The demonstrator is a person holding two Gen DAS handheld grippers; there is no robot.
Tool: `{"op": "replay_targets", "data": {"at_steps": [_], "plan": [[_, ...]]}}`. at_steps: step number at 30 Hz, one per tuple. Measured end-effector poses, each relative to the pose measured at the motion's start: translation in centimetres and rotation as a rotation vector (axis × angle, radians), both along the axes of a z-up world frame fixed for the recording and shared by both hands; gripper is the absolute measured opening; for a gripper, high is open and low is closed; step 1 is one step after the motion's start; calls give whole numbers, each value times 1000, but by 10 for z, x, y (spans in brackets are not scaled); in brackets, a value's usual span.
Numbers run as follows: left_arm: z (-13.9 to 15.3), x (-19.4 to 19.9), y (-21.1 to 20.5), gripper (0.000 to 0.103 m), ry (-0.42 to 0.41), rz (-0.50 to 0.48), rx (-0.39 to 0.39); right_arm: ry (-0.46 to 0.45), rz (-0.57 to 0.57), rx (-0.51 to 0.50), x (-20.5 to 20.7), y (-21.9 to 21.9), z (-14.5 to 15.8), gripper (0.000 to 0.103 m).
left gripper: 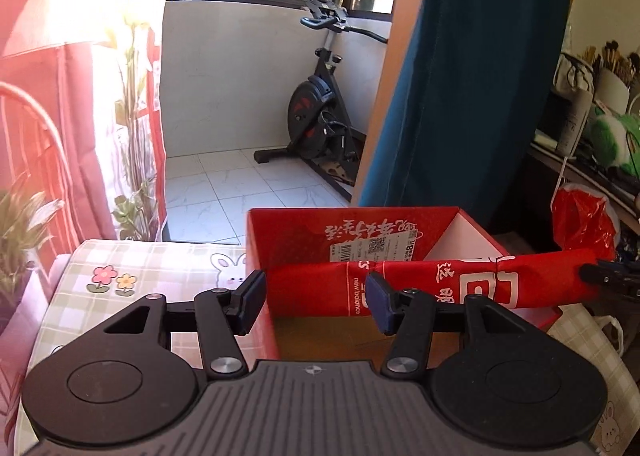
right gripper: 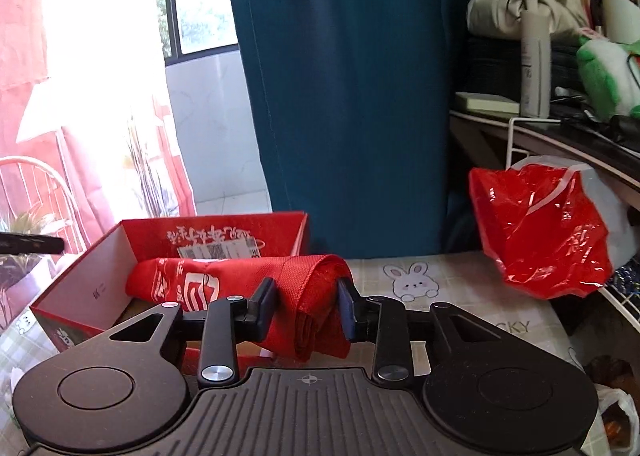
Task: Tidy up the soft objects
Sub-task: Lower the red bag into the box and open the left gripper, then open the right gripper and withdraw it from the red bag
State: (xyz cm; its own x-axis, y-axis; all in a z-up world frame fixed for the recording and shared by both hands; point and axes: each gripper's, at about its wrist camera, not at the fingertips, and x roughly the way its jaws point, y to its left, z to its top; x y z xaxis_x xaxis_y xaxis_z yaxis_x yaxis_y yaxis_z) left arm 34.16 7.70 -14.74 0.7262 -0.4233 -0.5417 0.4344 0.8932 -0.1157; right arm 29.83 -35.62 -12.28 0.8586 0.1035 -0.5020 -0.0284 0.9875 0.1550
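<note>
A rolled red fabric bag (left gripper: 440,288) with white print lies across the open red cardboard box (left gripper: 320,228) on the table. My right gripper (right gripper: 308,308) is shut on one end of the rolled red bag (right gripper: 312,296), holding it over the box (right gripper: 88,280). My left gripper (left gripper: 316,302) is open, its fingers just in front of the roll's other end at the box's near wall, not touching it. The right gripper's tip (left gripper: 608,276) shows at the right edge of the left wrist view.
The table has a checked bunny-print cloth (right gripper: 412,284). A crumpled red plastic bag (right gripper: 544,228) hangs at the right by a cluttered shelf (right gripper: 560,128). A teal curtain (right gripper: 352,96) hangs behind the table. An exercise bike (left gripper: 320,112) stands on the balcony floor.
</note>
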Motion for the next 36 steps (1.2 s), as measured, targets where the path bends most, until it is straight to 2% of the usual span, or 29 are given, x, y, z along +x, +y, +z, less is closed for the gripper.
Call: {"op": "replay_targets", "data": {"at_steps": [5, 9, 12, 15, 20, 22, 24, 27, 30, 36], "plan": [[8, -12, 26, 57, -22, -7, 46, 13, 6, -47, 3, 8, 2, 33], [22, -19, 55, 57, -23, 23, 48, -20, -41, -98, -9, 16, 12, 53], [34, -25, 75, 58, -29, 59, 43, -66, -50, -103, -23, 19, 22, 53], [42, -31, 82, 61, -32, 84, 49, -94, -31, -62, -32, 19, 31, 53], [67, -36, 83, 61, -89, 33, 113, -111, 13, -42, -36, 25, 39, 53], [86, -36, 90, 61, -133, 53, 125, -117, 23, -22, -40, 28, 40, 53], [106, -36, 98, 61, -169, 93, 100, -123, 40, -4, -46, 32, 40, 53], [123, -43, 94, 61, -222, 100, 69, -130, 70, 5, -55, 38, 37, 52], [119, -52, 75, 61, -224, 73, 60, -120, 90, 17, -60, 42, 31, 51], [71, -70, 25, 63, -157, 7, 106, -82, 98, 35, -67, 48, 13, 50]]}}
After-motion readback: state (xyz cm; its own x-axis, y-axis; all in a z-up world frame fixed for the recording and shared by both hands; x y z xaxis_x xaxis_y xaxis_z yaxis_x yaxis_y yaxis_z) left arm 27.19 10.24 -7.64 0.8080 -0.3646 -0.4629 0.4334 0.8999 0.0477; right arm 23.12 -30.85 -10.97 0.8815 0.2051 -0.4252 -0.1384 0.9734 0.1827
